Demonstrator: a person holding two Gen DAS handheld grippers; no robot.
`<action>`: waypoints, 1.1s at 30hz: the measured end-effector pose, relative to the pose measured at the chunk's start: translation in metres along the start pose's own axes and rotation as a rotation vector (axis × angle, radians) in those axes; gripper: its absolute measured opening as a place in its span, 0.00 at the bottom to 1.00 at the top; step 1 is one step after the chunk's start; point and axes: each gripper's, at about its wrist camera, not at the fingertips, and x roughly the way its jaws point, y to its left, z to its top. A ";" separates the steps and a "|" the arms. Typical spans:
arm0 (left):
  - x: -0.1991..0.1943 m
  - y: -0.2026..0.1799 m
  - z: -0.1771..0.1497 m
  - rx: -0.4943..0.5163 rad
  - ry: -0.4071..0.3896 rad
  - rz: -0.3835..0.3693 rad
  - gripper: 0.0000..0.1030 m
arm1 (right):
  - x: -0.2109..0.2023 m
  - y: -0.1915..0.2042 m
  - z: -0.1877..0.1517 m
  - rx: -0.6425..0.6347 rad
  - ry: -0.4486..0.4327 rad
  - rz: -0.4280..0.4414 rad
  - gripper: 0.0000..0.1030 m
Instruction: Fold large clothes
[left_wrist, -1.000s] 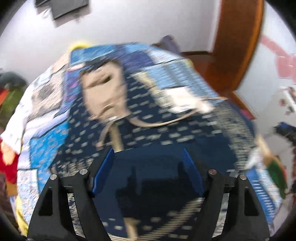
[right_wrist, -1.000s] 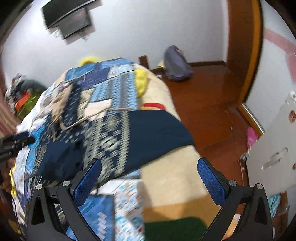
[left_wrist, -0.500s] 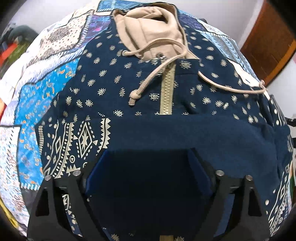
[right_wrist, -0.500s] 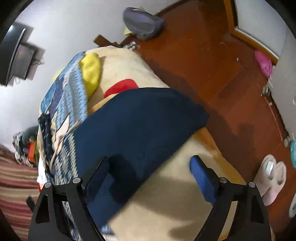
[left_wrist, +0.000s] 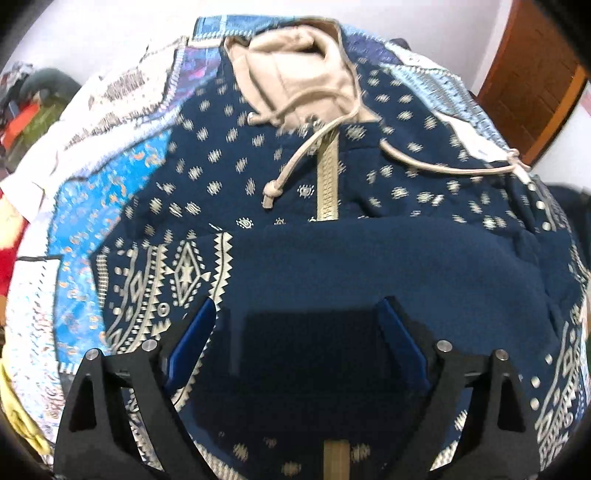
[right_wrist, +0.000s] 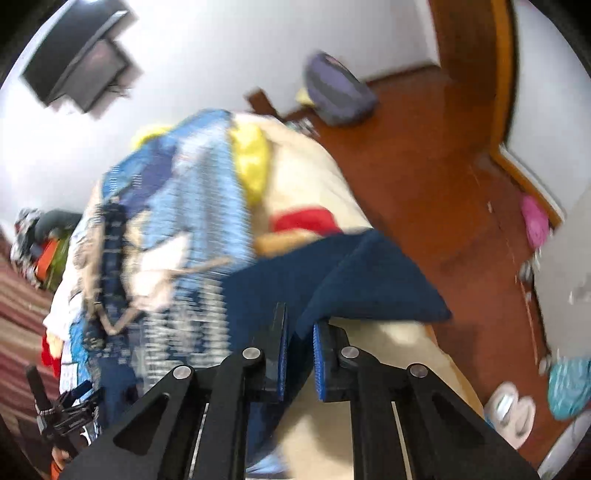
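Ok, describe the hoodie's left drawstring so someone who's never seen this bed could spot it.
On the patchwork bedspread lies a navy patterned hoodie with a beige hood. The drawstring runs from the hood's opening down beside the zipper; unlike the other cord, it ends in a knot on the chest.

One hoodie (left_wrist: 369, 266), two drawcords (left_wrist: 295, 162), one backpack (right_wrist: 336, 92).

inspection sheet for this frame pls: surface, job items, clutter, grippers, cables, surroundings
Surface: bed with patchwork quilt.
Job's things: navy hoodie flat on the quilt, beige hood up top, one part folded over the front.
Clutter: clothes pile, bag, slippers.
Grippers: left gripper open above the hoodie; right gripper just closed, jaws pinching a navy fold.
Cables: nothing seen.
Surroundings: wooden floor, wall TV.
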 end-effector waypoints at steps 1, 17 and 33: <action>-0.008 0.000 -0.002 0.006 -0.017 0.001 0.88 | -0.010 0.013 0.002 -0.016 -0.017 0.026 0.09; -0.105 0.058 -0.042 -0.030 -0.183 0.020 0.88 | -0.011 0.226 -0.112 -0.349 0.117 0.232 0.09; -0.114 0.009 -0.038 0.072 -0.157 -0.044 0.88 | 0.000 0.146 -0.153 -0.334 0.326 0.064 0.10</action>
